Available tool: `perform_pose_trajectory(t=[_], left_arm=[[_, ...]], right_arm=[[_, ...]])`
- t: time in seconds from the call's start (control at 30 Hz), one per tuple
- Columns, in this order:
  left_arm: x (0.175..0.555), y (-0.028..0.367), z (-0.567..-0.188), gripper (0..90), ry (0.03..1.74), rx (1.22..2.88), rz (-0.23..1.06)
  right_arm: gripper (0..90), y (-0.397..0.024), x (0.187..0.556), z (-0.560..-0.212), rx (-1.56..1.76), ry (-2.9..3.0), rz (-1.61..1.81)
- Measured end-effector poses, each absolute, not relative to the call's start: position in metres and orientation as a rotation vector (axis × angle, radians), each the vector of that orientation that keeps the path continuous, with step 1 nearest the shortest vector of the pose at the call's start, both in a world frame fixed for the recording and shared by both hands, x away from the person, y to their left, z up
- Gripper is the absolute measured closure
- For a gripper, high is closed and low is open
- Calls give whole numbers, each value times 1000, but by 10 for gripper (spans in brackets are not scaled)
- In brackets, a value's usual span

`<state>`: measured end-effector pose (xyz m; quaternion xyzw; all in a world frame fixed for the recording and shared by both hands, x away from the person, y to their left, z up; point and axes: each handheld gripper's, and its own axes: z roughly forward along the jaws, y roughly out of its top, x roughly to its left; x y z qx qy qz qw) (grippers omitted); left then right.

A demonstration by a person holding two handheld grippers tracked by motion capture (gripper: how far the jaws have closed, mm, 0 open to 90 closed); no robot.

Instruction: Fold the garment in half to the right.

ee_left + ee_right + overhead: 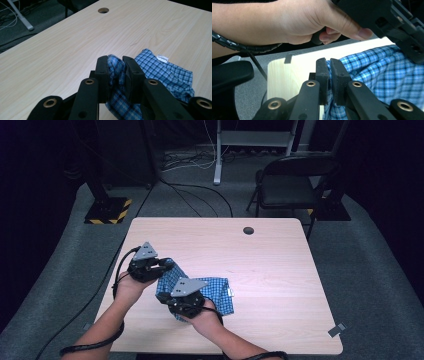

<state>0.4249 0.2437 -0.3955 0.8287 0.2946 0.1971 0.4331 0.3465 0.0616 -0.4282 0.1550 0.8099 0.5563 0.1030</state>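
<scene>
Pinching the blue checked cloth (210, 292) at two spots, both grippers are clamped on fabric — left gripper (116, 72) at its far-left corner, right gripper (329, 75) nearer (closer to the person), the rest lying rightward on the table (270, 255).

cloth (220, 292): near part hidden under right gripper (186, 301) | label print: unreadable

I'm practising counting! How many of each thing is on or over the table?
Blue checked cloth: 1
Grippers: 2, the left gripper and the right gripper, each shut on the cloth
Hands: 2, the left hand and the right hand
Total: 5
</scene>
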Motion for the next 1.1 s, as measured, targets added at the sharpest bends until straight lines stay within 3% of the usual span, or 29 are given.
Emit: perform_pose_trajectory(t=[0.4, 1.1], left_arm=[[438, 190, -407, 754, 695, 2093, 431], [459, 126, -446, 751, 751, 2162, 342]], right_arm=[[844, 0, 346, -437, 582, 2356, 1630], [839, -71, 355, -466, 788, 2352, 1604]])
